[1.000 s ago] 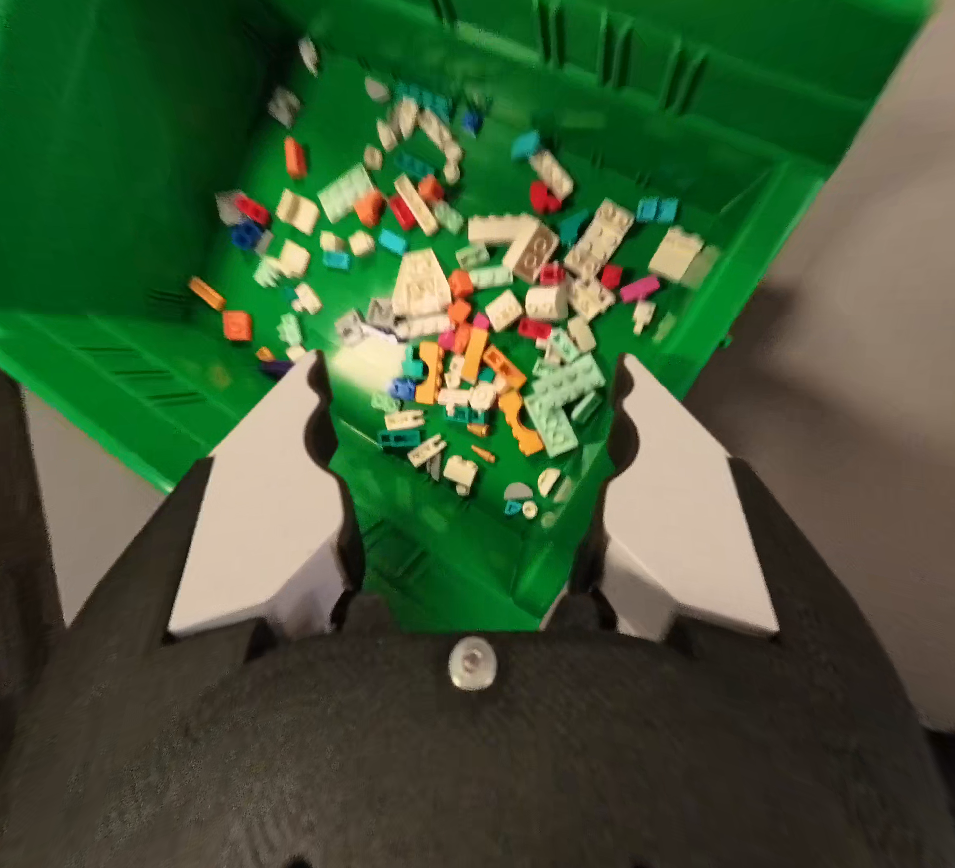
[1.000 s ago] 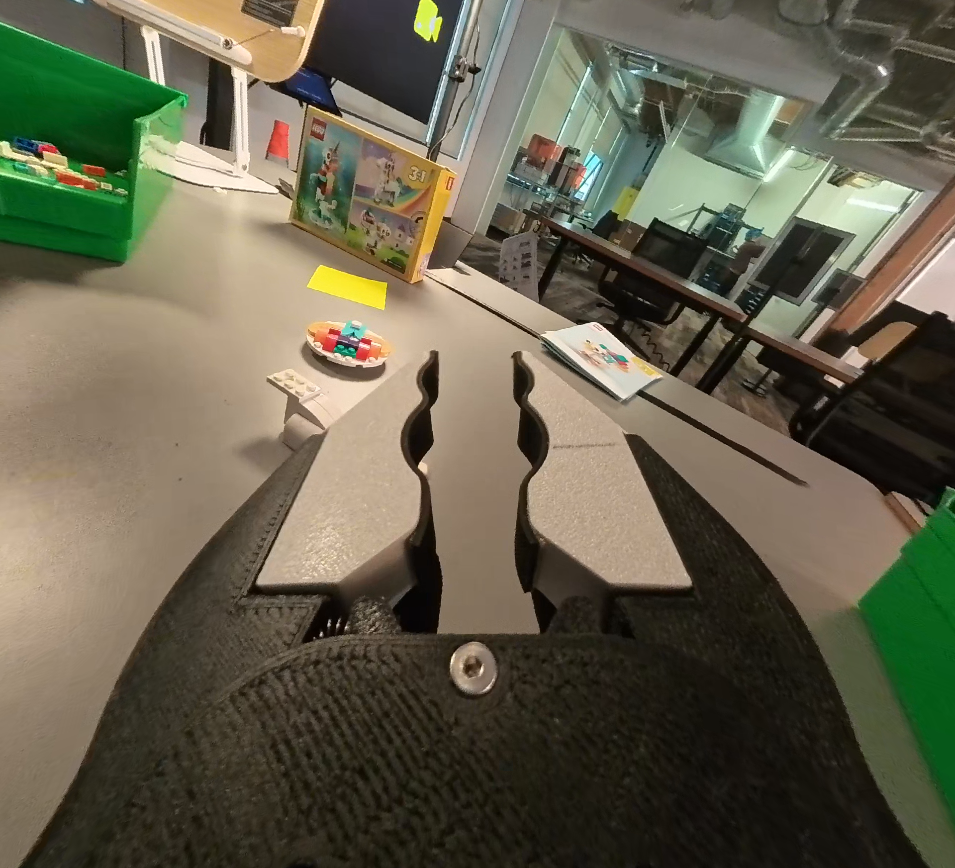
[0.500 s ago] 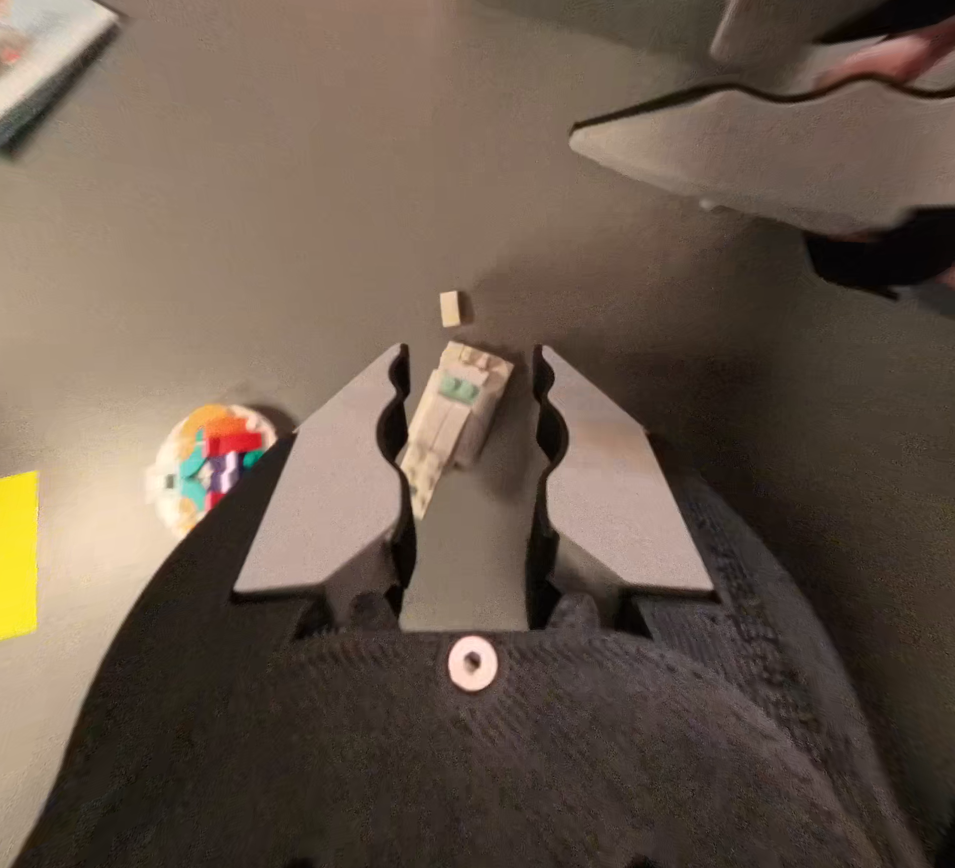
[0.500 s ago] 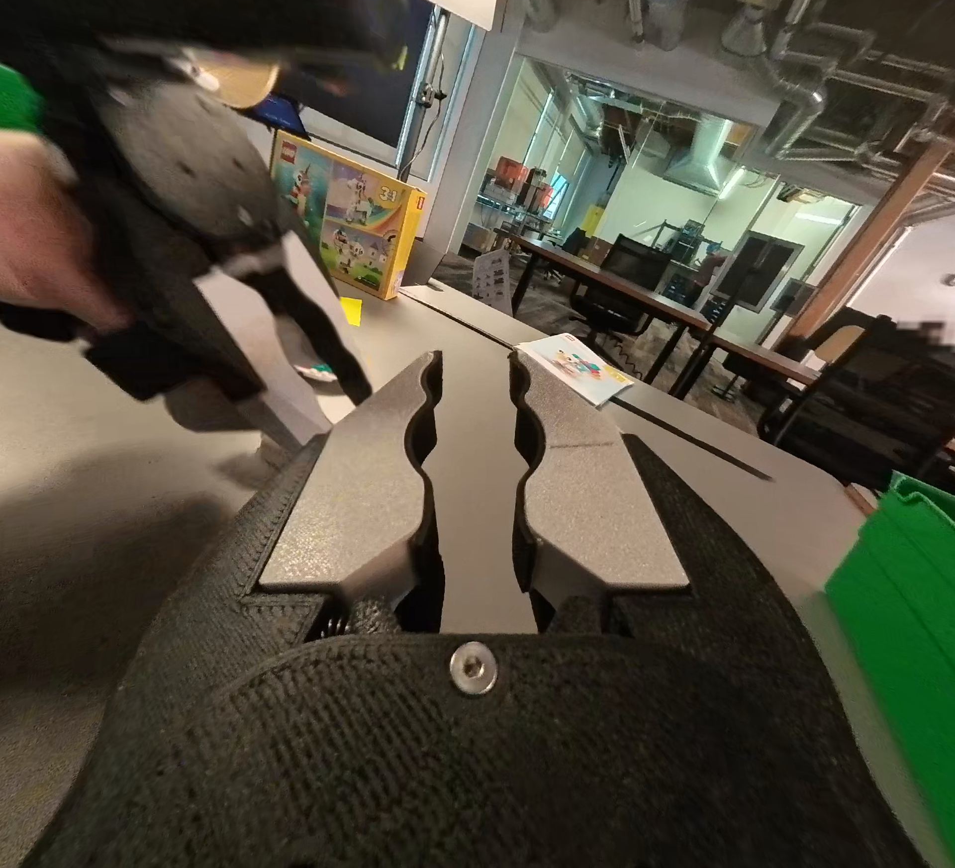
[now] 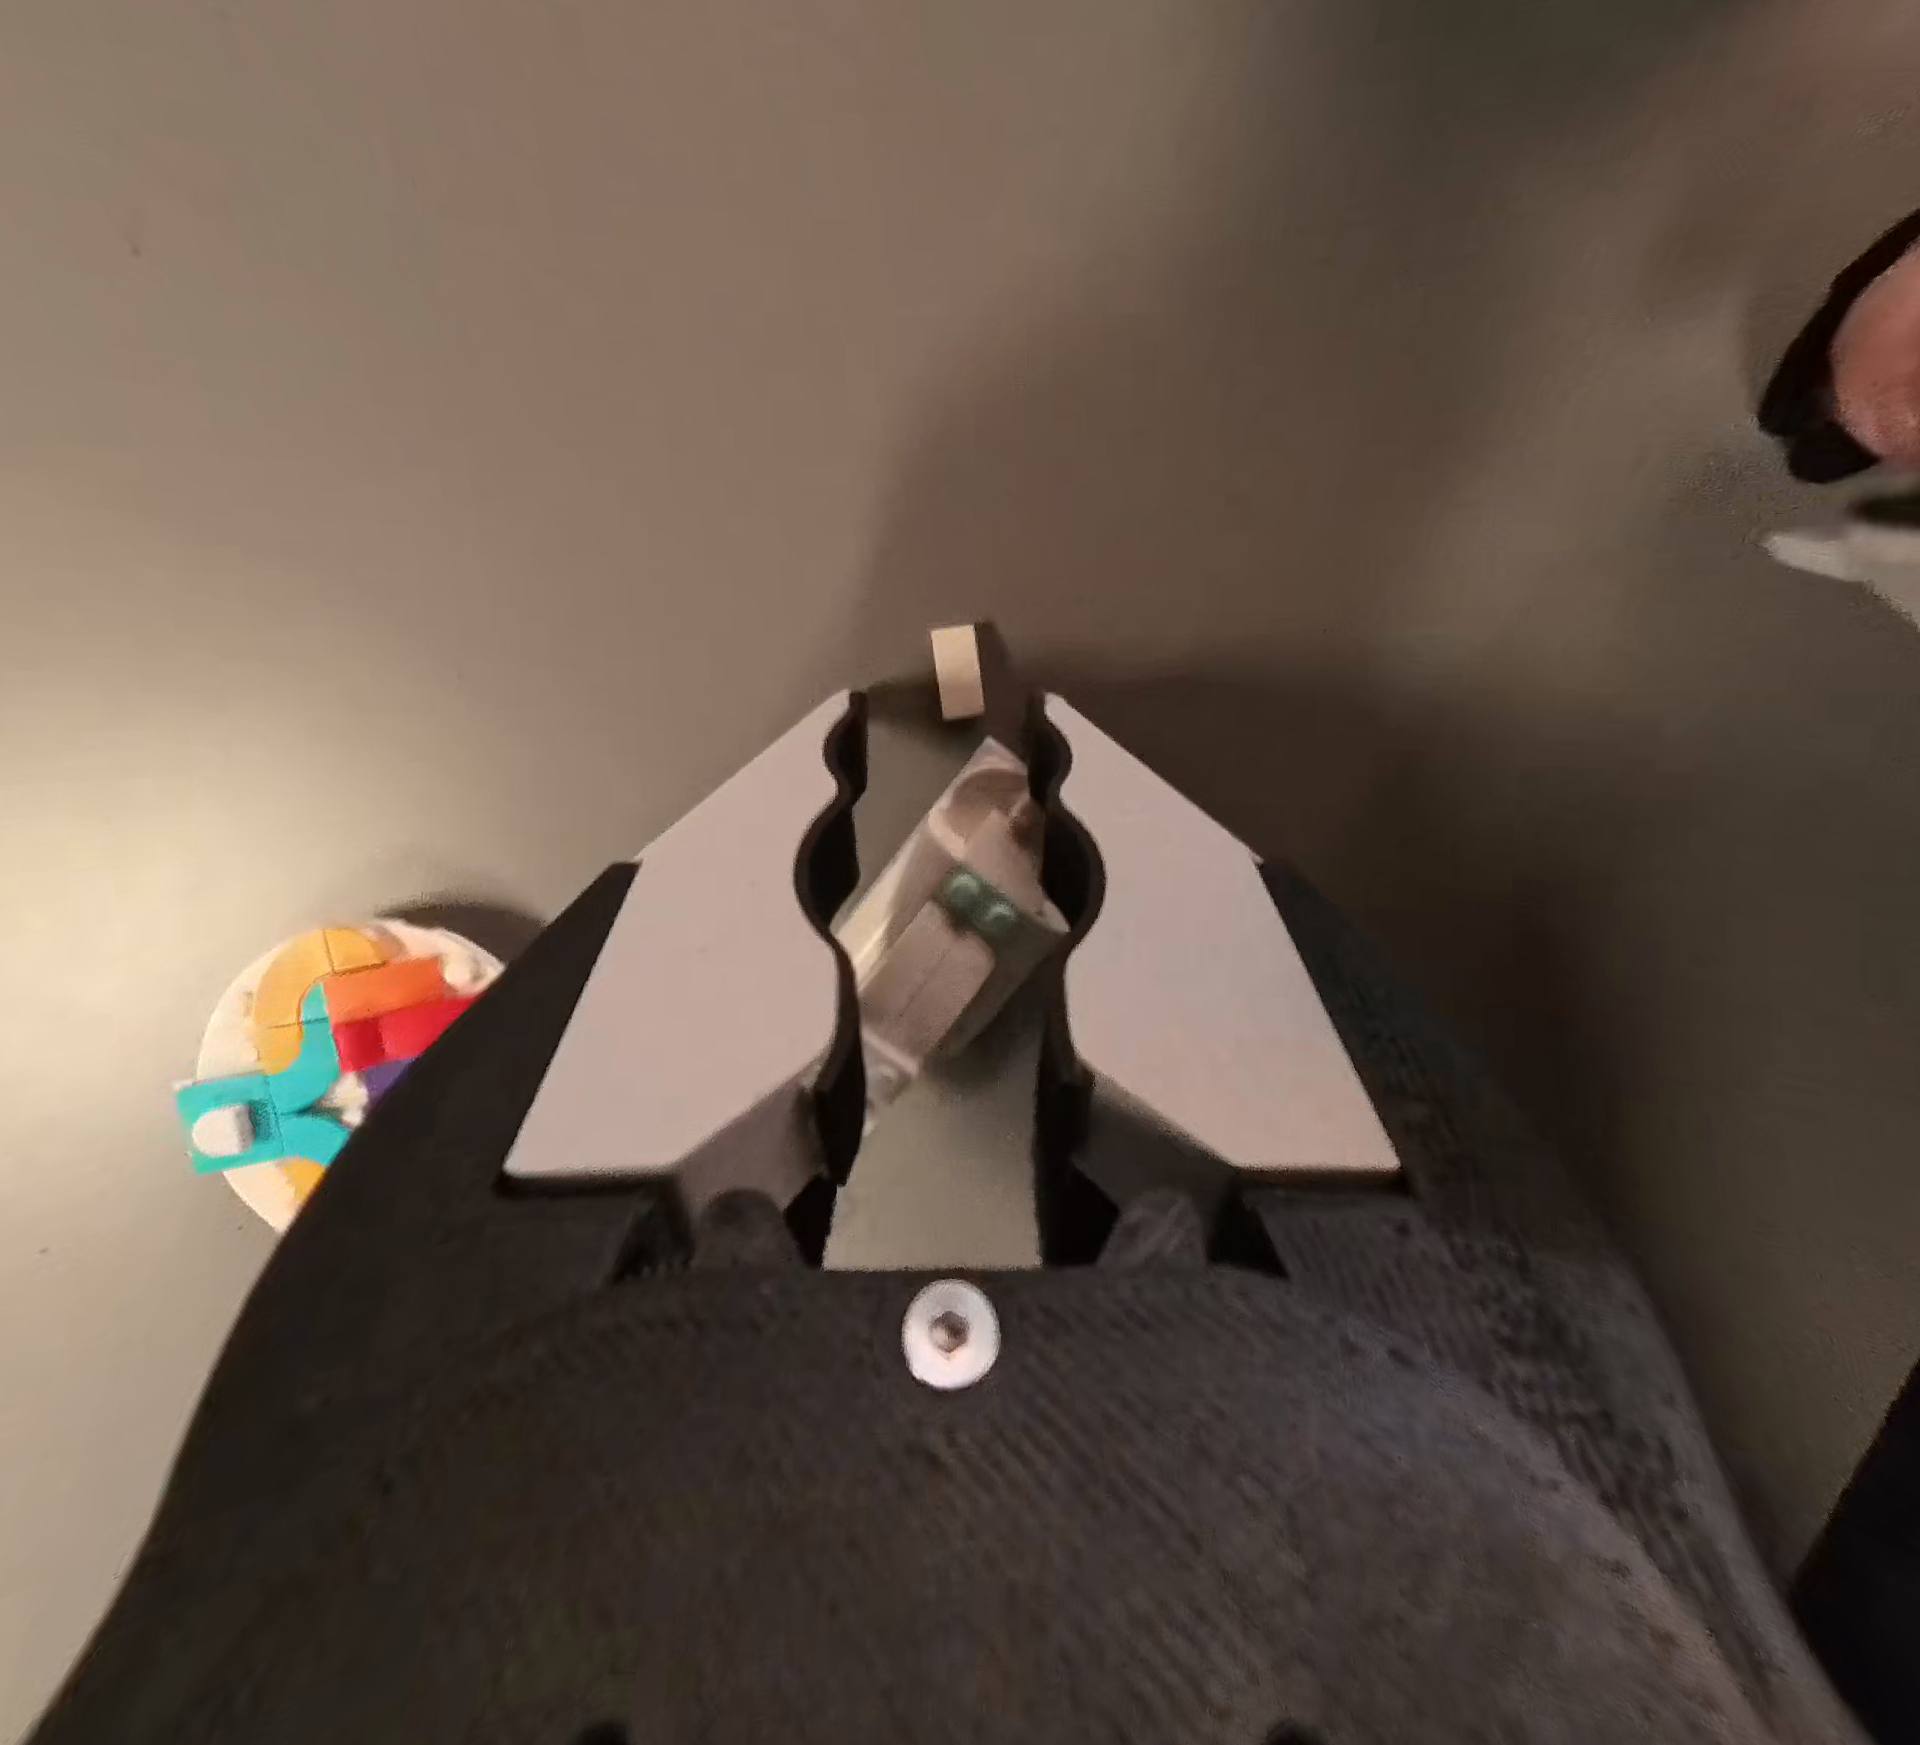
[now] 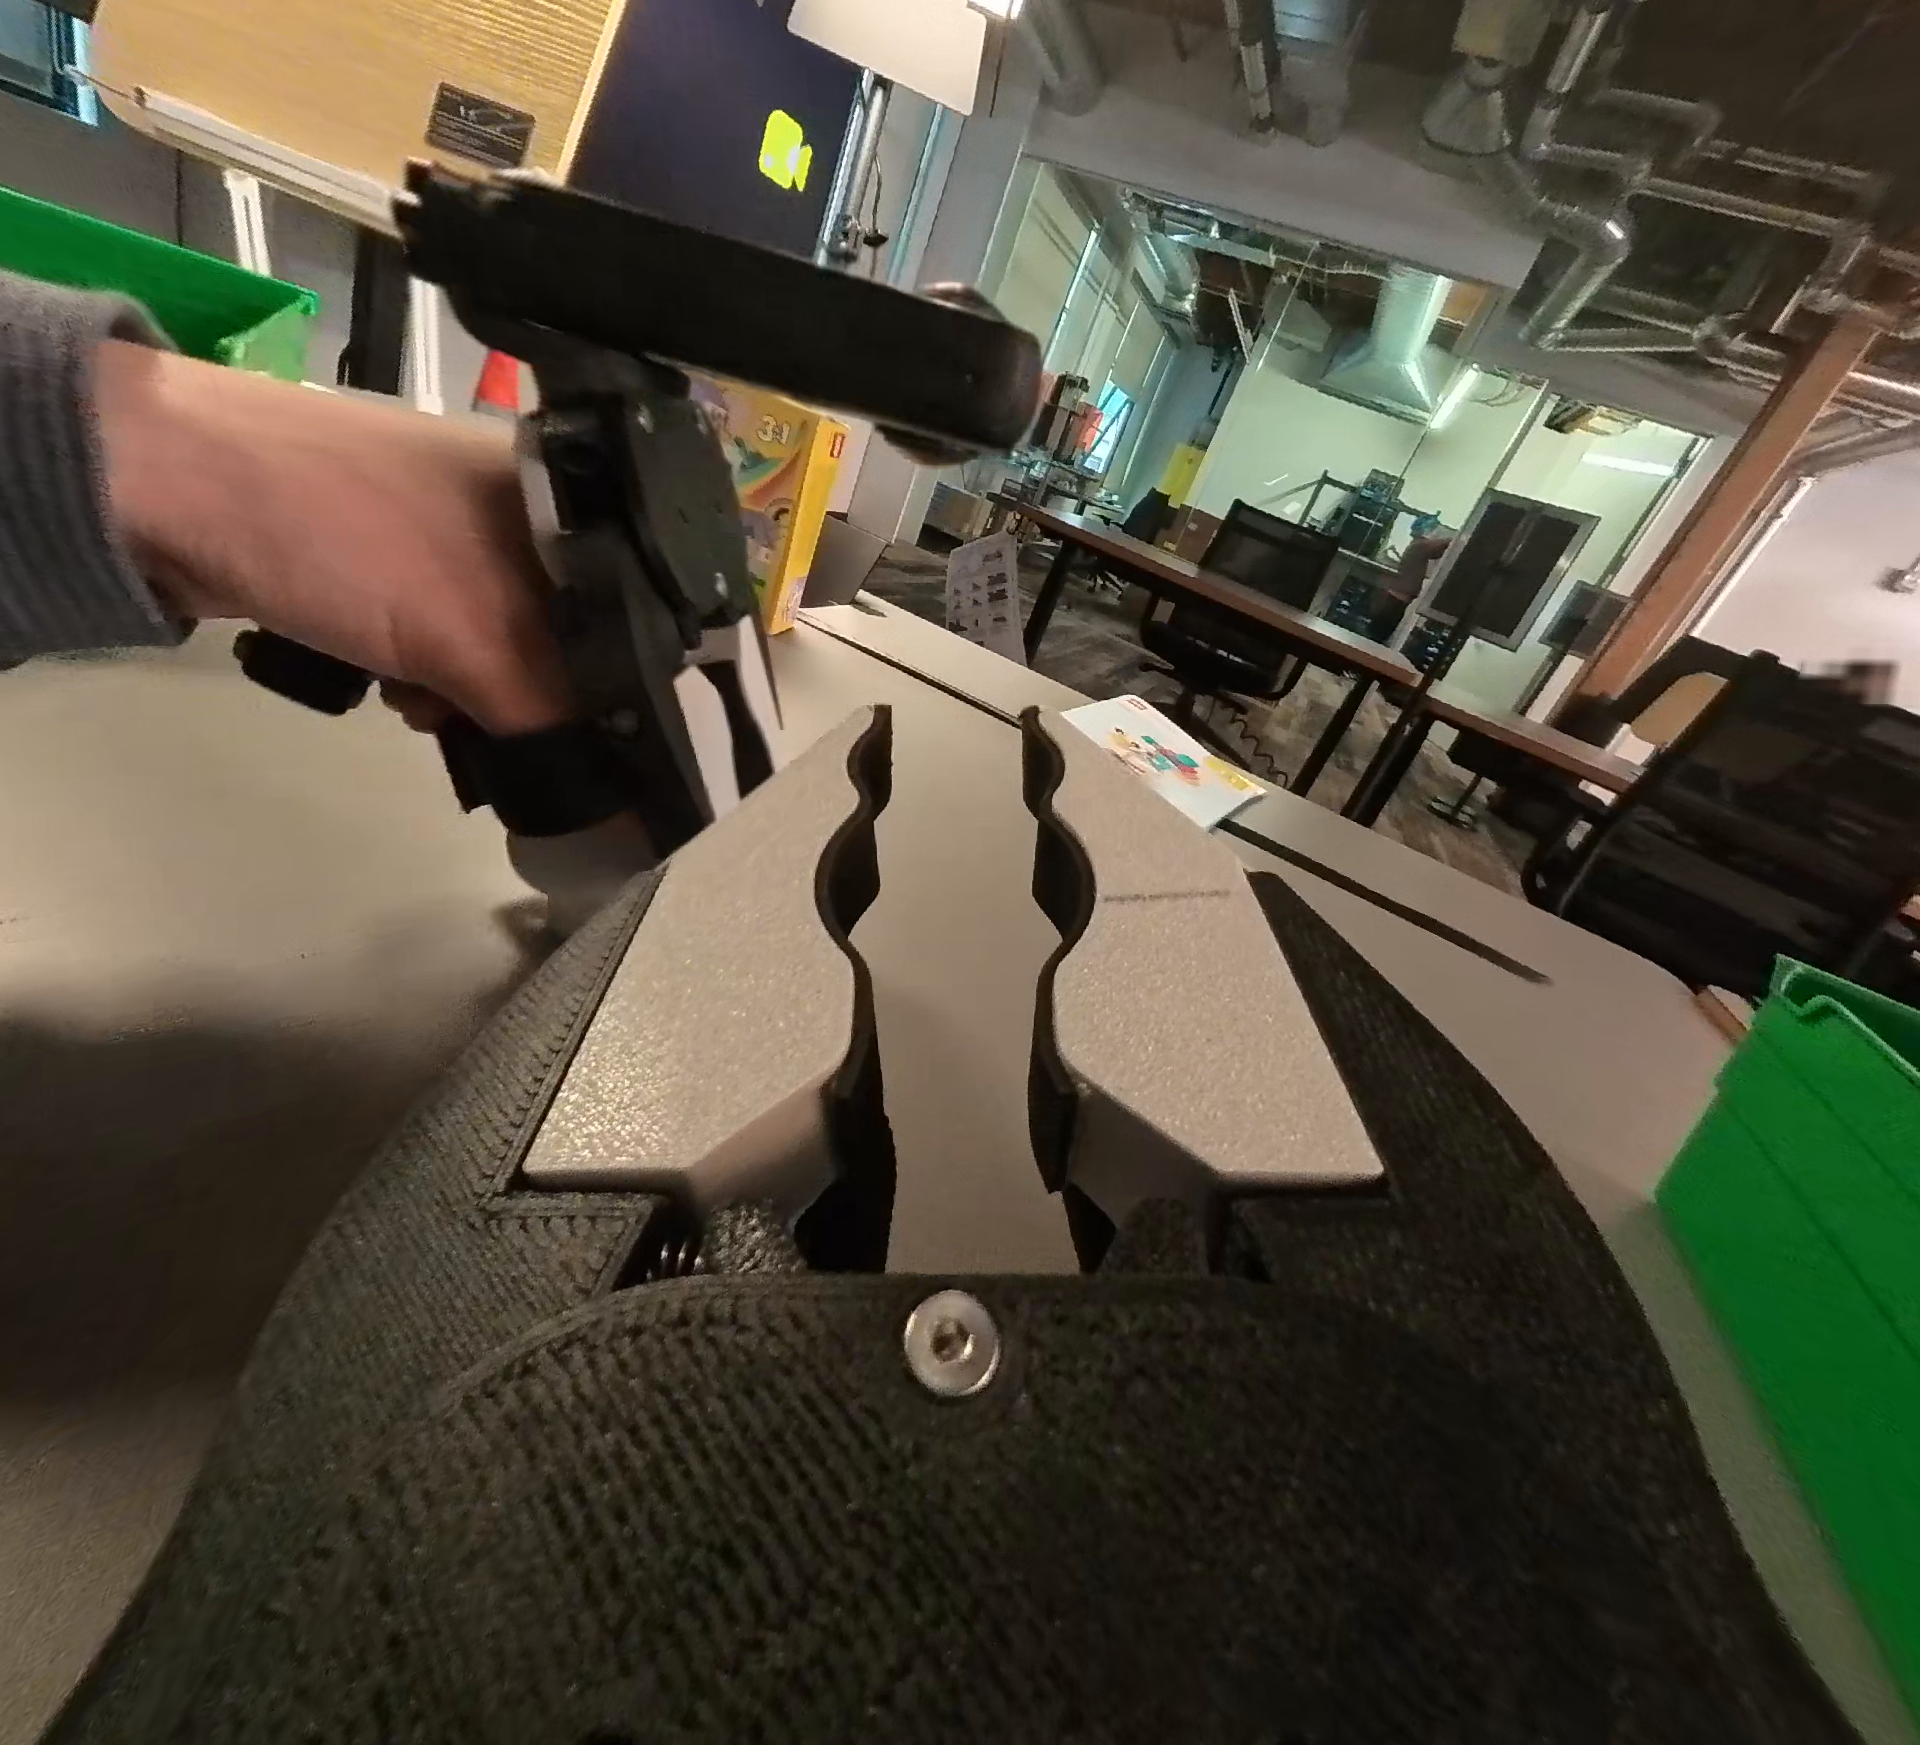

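In the left wrist view my left gripper [image 5: 945,708] points down at the grey table [image 5: 623,345]. A white brick assembly with two pale green studs [image 5: 951,926] lies slanted between its jaws, which stand a narrow gap apart. The assembly's ends run under both fingers, and I cannot tell if they touch it. A small white brick [image 5: 957,672] lies just past the fingertips. My right gripper [image 6: 954,729] is slightly open and empty, low over the table. The right wrist view shows the left gripper [image 6: 665,656] held by a hand [image 6: 312,552], just ahead on the left.
A round, multicoloured brick build [image 5: 312,1051] sits left of the left gripper. A green bin [image 6: 1818,1124] stands close on the right and another [image 6: 156,293] far left. A yellow box [image 6: 800,500] and a booklet [image 6: 1164,760] lie farther back on the table. The left gripper's tips are roughly 12 cm from the right gripper's.
My left gripper swung from over the green bin of loose bricks to the table, came down over the white assembly, and its jaws narrowed. My right gripper shifted only slightly.
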Demonstrator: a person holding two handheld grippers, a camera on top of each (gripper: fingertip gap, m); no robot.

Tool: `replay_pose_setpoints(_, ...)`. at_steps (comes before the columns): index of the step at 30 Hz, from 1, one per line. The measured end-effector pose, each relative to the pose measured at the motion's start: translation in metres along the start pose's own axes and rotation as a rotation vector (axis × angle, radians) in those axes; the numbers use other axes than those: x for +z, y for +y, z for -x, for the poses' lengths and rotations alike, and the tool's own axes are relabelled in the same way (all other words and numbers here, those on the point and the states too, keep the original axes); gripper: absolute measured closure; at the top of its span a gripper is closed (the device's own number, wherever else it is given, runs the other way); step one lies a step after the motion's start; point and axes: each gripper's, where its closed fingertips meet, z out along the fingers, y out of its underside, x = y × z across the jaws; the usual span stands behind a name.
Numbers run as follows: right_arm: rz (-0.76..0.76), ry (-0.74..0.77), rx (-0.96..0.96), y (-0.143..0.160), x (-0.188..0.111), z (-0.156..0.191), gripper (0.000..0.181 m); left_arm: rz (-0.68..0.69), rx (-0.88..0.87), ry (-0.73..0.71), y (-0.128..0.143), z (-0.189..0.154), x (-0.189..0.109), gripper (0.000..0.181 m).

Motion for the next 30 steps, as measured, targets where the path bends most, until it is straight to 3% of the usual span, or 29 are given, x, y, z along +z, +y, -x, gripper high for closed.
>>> replay_pose_setpoints(5,-0.001,0.011,-0.003,0.000,0.000,-0.002,0.159,0.071,0.036,0.008,-0.003,0.002,0.002,0.156)
replay_pose_setpoints(7,-0.001,0.021,0.001,0.001,-0.001,-0.004,0.159,0.091,0.075,0.021,-0.002,0.000,0.002,0.174)
replay_pose_setpoints(8,-0.001,0.025,0.003,0.001,-0.001,-0.006,0.159,0.090,0.090,0.021,-0.001,0.000,0.002,0.174)
replay_pose_setpoints(10,-0.004,0.031,0.003,0.000,-0.001,-0.006,0.159,0.059,0.105,0.004,-0.003,0.002,0.001,0.174)
replay_pose_setpoints(12,-0.006,0.034,-0.004,0.000,-0.002,-0.006,0.160,-0.061,0.123,-0.040,-0.012,0.006,-0.009,0.174)
replay_pose_setpoints(15,-0.007,0.031,-0.014,0.000,-0.001,-0.005,0.160,-0.260,0.121,-0.137,-0.021,0.014,-0.045,0.174)
replay_pose_setpoints(18,-0.011,0.027,-0.022,-0.002,-0.002,-0.003,0.160,-0.458,0.094,-0.318,-0.014,0.027,-0.118,0.175)
replay_pose_setpoints(21,-0.032,0.020,-0.042,-0.006,-0.002,0.000,0.157,-0.528,0.006,-0.519,0.029,0.051,-0.193,0.175)
replay_pose_setpoints(24,-0.064,0.023,-0.076,-0.011,-0.002,0.003,0.147,-0.428,-0.153,-0.658,0.105,0.083,-0.237,0.175)
replay_pose_setpoints(26,-0.072,0.026,-0.099,-0.011,0.000,0.004,0.134,-0.338,-0.276,-0.688,0.157,0.101,-0.248,0.174)
replay_pose_setpoints(30,-0.106,0.031,-0.148,-0.016,0.003,0.006,0.117,-0.121,-0.503,-0.595,0.235,0.108,-0.234,0.174)
